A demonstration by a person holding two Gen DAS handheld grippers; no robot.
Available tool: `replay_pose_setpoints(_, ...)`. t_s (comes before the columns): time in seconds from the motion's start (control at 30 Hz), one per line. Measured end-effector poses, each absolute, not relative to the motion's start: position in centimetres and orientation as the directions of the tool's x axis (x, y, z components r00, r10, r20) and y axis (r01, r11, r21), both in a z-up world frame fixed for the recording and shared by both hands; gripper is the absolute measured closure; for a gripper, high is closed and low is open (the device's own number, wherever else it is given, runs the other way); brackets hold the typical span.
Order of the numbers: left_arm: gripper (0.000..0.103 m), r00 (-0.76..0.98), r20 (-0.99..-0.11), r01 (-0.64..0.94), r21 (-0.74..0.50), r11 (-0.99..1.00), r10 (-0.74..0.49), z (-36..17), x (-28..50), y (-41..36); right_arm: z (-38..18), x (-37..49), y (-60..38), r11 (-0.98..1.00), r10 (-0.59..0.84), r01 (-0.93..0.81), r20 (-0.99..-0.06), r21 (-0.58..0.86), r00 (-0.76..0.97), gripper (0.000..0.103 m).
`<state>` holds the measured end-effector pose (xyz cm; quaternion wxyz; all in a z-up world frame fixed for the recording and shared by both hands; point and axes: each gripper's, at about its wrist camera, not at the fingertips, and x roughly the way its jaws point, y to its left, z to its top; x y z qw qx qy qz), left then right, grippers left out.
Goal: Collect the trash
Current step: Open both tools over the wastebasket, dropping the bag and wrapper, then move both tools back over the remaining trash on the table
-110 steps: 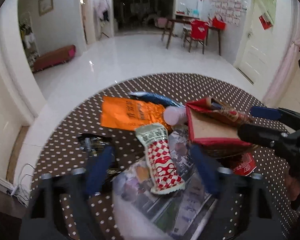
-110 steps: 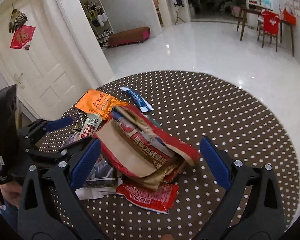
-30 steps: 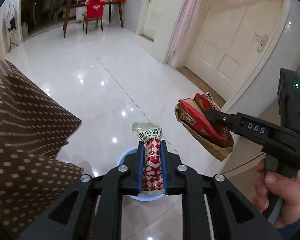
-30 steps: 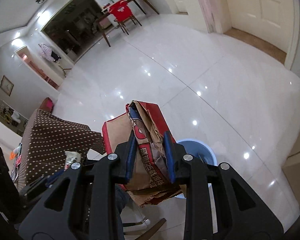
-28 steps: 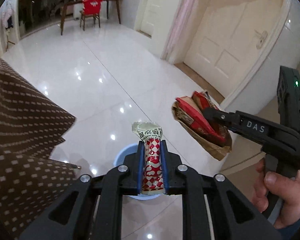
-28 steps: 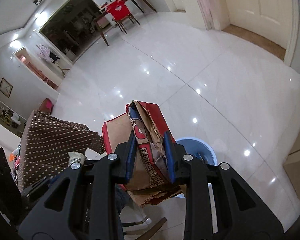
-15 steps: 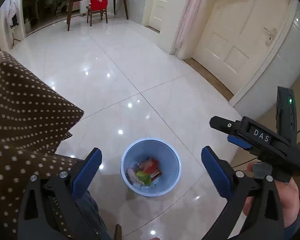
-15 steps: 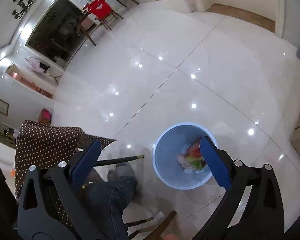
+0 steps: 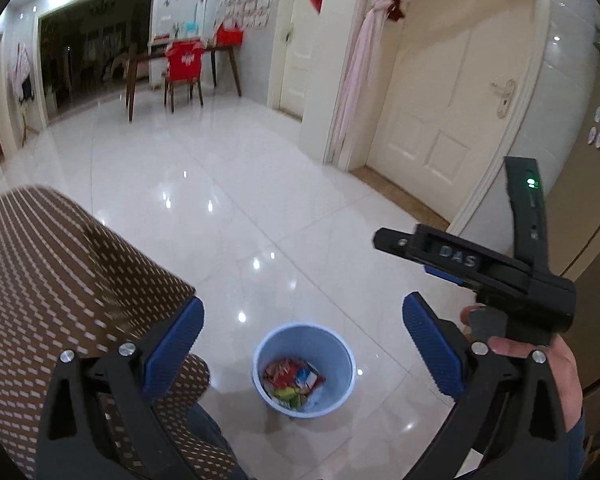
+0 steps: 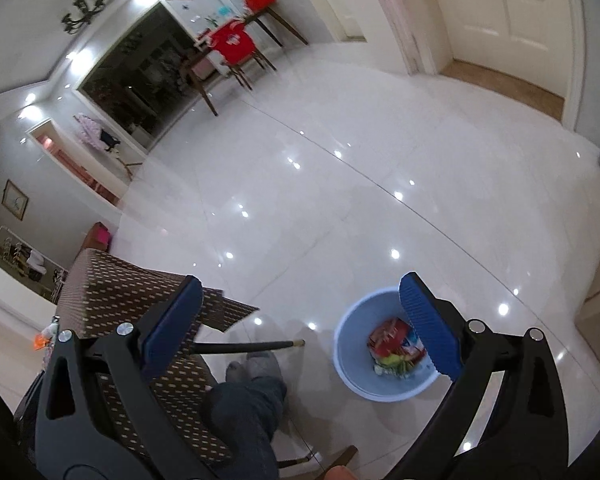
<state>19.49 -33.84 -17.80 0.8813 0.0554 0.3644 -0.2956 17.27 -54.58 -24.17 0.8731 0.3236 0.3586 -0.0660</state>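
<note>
Left gripper [image 9: 302, 342] and right gripper [image 10: 300, 320], jaws spread wide and empty, above the blue bin [image 9: 342, 346] holding the wrappers [image 9: 292, 378]; best swung clear toward the table's edge [image 9: 112, 248].

Seen from above, the right gripper [image 10: 300, 320] hangs with its blue-padded jaws spread wide and nothing between them. Below on the glossy white floor [image 10: 340, 200] stands a light blue wastebasket [image 10: 354, 376] holding crumpled wrappers [image 10: 394, 346]. A person's denim-clad leg [image 10: 244, 412] and a dotted brown tablecloth [image 10: 112, 292] lie lower left.
</note>
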Motion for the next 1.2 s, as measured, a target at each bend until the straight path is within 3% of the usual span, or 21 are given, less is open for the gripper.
replay_pose_setpoints(0.57,0.005,0.684,-0.553,0.488,-0.137,0.862,-0.475,-11.4,17.2,-24.1,-14.9,18.8,-45.3,0.862,0.177,0.151,-0.567,0.484,0.804,0.006)
replay_pose_setpoints(1.2,0.005,0.846,-0.475,0.256,-0.038,0.966,-0.243,-8.3,14.7,-8.4,-10.8,23.2,-29.3,0.911,0.366,-0.169,-0.549,0.376,0.751,0.006)
